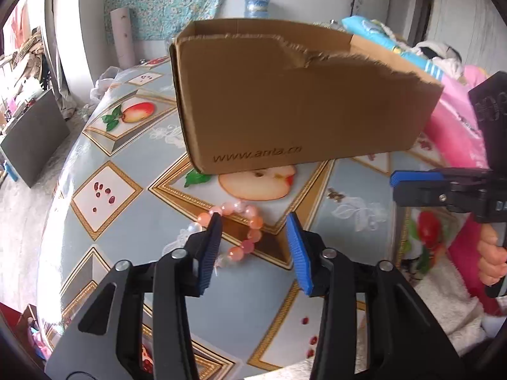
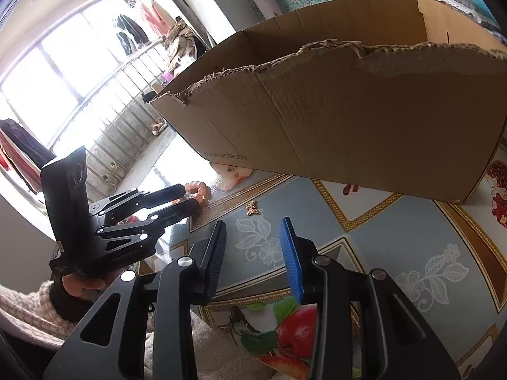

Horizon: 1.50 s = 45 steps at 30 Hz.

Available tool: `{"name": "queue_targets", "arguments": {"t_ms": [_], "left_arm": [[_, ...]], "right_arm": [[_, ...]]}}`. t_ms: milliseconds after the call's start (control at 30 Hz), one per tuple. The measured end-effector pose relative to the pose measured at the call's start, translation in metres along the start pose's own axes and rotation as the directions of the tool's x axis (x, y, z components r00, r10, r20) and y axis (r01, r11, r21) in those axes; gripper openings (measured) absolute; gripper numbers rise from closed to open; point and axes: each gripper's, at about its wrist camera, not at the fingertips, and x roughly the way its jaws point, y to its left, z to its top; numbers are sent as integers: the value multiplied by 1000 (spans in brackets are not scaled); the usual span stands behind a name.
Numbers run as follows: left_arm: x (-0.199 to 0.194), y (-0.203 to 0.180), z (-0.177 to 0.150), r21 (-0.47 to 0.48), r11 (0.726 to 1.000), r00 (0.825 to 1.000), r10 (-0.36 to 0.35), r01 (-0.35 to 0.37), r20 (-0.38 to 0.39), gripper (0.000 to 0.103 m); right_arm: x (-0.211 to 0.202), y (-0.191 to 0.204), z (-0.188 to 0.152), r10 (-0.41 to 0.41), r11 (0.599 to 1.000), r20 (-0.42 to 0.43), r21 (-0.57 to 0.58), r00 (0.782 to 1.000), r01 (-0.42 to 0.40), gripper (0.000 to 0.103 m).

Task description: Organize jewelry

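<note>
A pink and orange bead bracelet [image 1: 245,221] lies on the fruit-print tablecloth [image 1: 133,231]. My left gripper [image 1: 253,221] is open, its jaws astride the bracelet and close above it. The bracelet also shows in the right wrist view [image 2: 198,191] at the left gripper's tips [image 2: 190,196]. A small gold butterfly charm [image 2: 252,207] lies on the cloth ahead of my right gripper [image 2: 253,224], which is open and empty. A torn-rimmed cardboard box [image 1: 298,101] stands just behind the bracelet; it also shows in the right wrist view [image 2: 364,120].
Pink bedding [image 1: 456,133] and a white fleece [image 1: 443,310] lie at the table's right edge. A grey panel [image 1: 35,136] stands on the floor to the left. A barred window [image 2: 79,79] fills the far side.
</note>
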Motion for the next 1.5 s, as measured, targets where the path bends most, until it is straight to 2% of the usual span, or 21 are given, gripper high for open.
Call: {"name": "queue_targets", "arguments": {"t_ms": [33, 200, 300, 600, 733, 767, 967, 1000, 1200, 1300, 1433, 1500], "left_arm": [[3, -1, -1, 2, 1000, 1000, -1, 1, -8, 33], [7, -3, -1, -1, 999, 999, -36, 36, 13, 32], [7, -5, -3, -7, 998, 998, -58, 58, 22, 26], [5, -10, -10, -17, 992, 992, -122, 123, 36, 22], [5, -10, -12, -20, 991, 991, -129, 130, 40, 20], [4, -10, -14, -22, 991, 990, -131, 132, 41, 20], [3, -18, -16, -3, 990, 989, -144, 144, 43, 20], [2, -21, -17, 4, 990, 989, -141, 141, 43, 20], [2, -31, -16, 45, 996, 996, -79, 77, 42, 19], [3, -32, -16, 40, 996, 996, -83, 81, 43, 9], [4, -37, -15, 42, 996, 996, -84, 82, 41, 9], [4, -39, -14, 42, 996, 996, -78, 76, 37, 9]], "right_arm": [[0, 2, 0, -7, 1000, 2, -15, 1000, 7, 34], [14, 13, 8, -51, 993, -3, -103, 999, 51, 28], [27, 19, 13, -77, 986, -24, -152, 997, 73, 25], [52, 42, 17, -163, 943, -44, -301, 986, 142, 13], [53, 49, 14, -201, 920, -51, -353, 978, 171, 9], [54, 50, 15, -199, 921, -58, -351, 978, 167, 7], [52, 41, 19, -189, 943, -63, -288, 980, 163, 6], [50, 38, 19, -181, 950, -61, -271, 982, 158, 3], [32, 25, 15, -175, 965, -37, -203, 984, 164, 3], [23, 19, 15, -171, 971, -30, -174, 985, 163, 3], [23, 20, 17, -153, 972, -51, -187, 987, 141, 3], [30, 25, 18, -158, 967, -63, -213, 985, 141, 9]]}}
